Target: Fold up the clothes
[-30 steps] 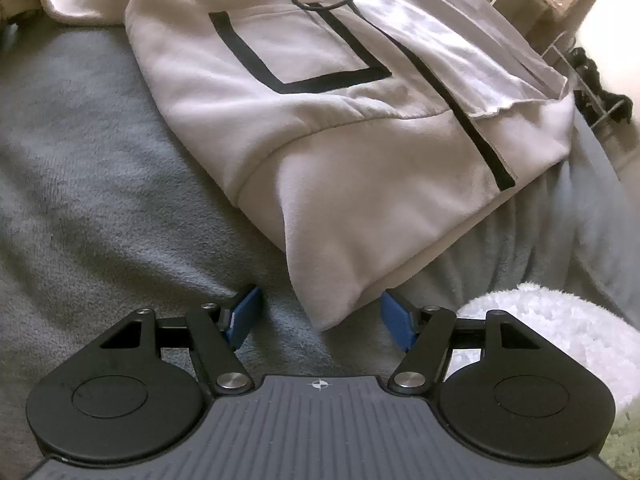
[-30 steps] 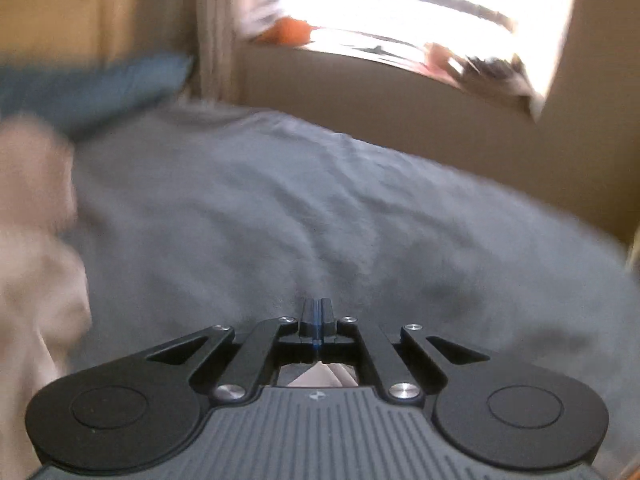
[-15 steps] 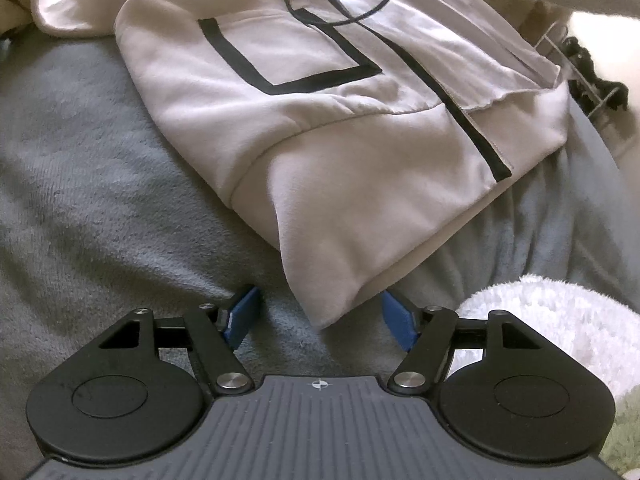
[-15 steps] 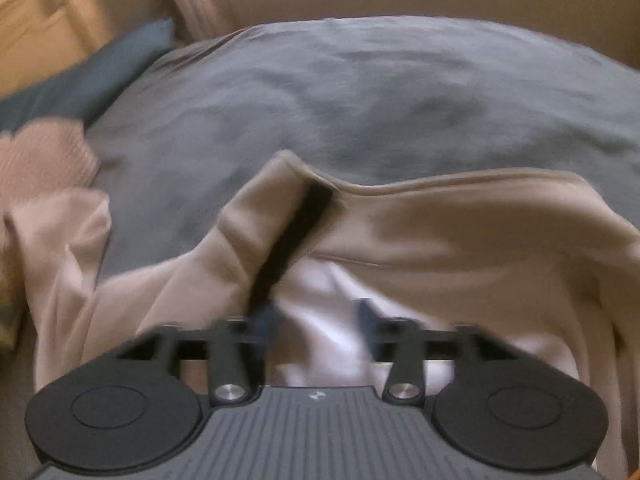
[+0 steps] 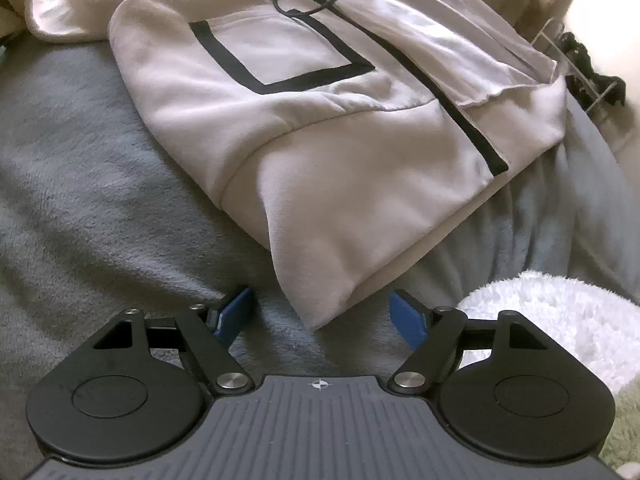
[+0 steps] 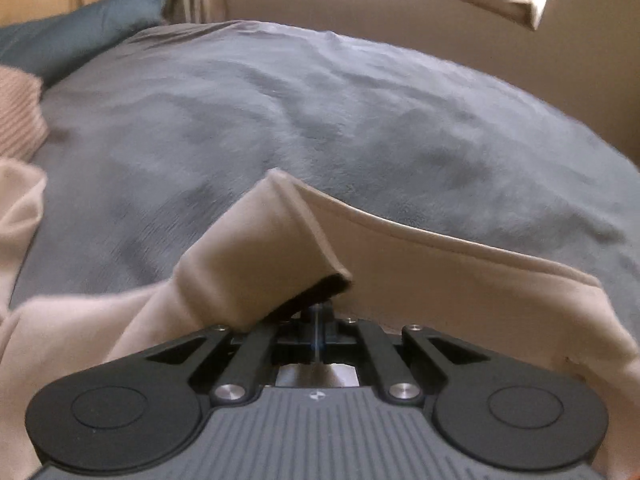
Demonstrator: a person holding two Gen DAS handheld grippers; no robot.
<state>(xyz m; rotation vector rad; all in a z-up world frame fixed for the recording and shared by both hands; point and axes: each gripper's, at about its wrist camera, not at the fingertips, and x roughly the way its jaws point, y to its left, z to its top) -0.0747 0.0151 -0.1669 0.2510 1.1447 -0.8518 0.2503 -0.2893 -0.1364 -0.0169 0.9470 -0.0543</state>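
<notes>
A cream hoodie (image 5: 328, 128) with black stripes lies spread on a grey blanket (image 5: 80, 200). Its near hem corner reaches down between the blue pads of my left gripper (image 5: 322, 312), which stands open just above the blanket. In the right wrist view my right gripper (image 6: 318, 316) is shut on a black-trimmed edge of the hoodie (image 6: 256, 264). That fabric is bunched up over the fingers and hides their tips. Behind it a long cream edge (image 6: 460, 256) runs off to the right.
A black cord (image 5: 316, 4) loops over the hoodie's top. A white fluffy item (image 5: 560, 320) sits at the lower right and a wire rack (image 5: 580, 64) beyond the bed edge. A blue pillow (image 6: 80, 36) and pink knit cloth (image 6: 16, 120) lie far left.
My right gripper came down from over the bare blanket to the hoodie, stood open around its edge, and is now shut on it. My left gripper stayed open and barely moved.
</notes>
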